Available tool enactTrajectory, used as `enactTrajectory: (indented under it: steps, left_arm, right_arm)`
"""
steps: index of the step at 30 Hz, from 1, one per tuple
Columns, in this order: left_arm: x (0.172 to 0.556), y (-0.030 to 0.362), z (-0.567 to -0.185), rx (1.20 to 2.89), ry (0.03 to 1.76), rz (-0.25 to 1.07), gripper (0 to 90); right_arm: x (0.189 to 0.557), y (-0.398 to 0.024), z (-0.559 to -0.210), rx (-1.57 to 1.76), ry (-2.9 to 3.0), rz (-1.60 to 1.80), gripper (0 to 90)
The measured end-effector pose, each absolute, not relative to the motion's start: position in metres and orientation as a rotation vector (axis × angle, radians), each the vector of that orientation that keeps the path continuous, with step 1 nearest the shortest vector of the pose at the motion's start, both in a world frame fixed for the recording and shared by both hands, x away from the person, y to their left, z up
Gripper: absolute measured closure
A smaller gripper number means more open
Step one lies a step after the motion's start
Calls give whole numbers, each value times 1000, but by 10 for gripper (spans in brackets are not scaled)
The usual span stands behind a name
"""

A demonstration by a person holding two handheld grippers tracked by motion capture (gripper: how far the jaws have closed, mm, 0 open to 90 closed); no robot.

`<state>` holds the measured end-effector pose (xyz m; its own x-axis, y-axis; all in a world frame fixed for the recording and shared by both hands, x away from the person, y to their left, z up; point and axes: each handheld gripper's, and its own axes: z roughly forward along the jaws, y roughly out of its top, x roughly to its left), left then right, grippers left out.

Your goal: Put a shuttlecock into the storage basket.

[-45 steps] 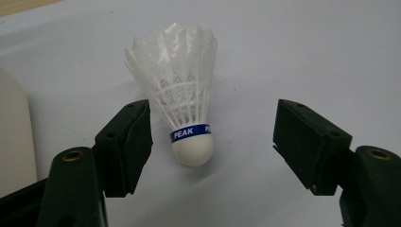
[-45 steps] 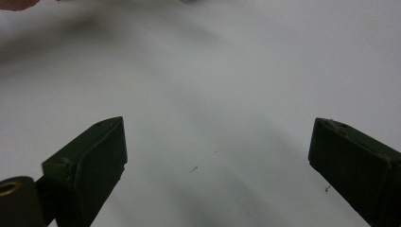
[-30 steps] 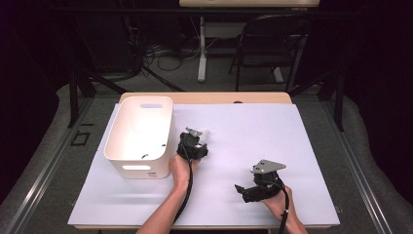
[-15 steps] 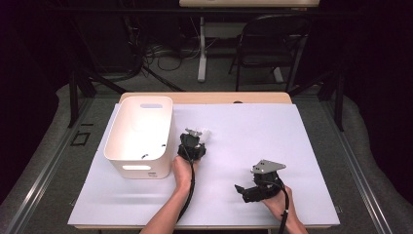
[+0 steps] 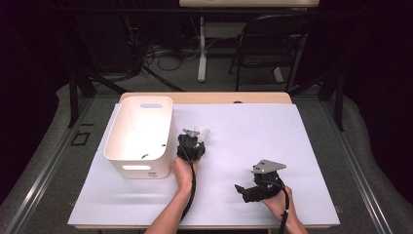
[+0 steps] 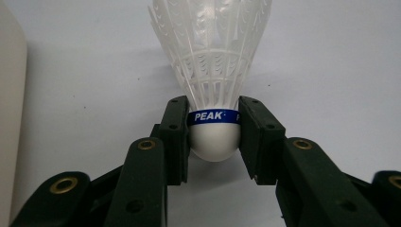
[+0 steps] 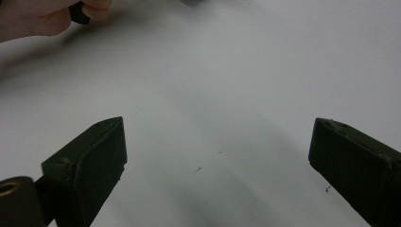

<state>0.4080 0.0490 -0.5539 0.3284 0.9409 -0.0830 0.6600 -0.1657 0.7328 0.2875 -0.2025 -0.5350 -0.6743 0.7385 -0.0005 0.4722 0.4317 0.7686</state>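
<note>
Shuttlecock [image 5: 202, 132] is seen in the high view on the white table [image 5: 253, 141], just at 3 o'clock of the white bin [image 5: 141, 134], held by the left gripper [image 5: 194, 139]; the right gripper [image 5: 242, 189] is parked well apart at 5 o'clock. In the left gripper view, the jaws have just been closing and are clamped on the cork [image 6: 213, 142] at the blue band [image 6: 213, 116], skirt pointing to 12. In the right gripper view, fingers [image 7: 92, 158] are spread wide over bare table. Grip is best kept on the cork, never the skirt, and the lift kept straight before the bin rim is crossed.
</note>
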Motion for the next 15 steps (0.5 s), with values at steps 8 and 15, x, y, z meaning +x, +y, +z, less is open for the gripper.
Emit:
enactTrajectory:
  steps: [8,15]
  left_arm:
    - [405,51,-543,1901,1372,549,651]
    - [402,52,-531,1909,1331,546,651]
  right_arm:
    - [287,-201,-535,1040,2356,1096,44]
    - [287,-203,-535,1037,2353,1098,44]
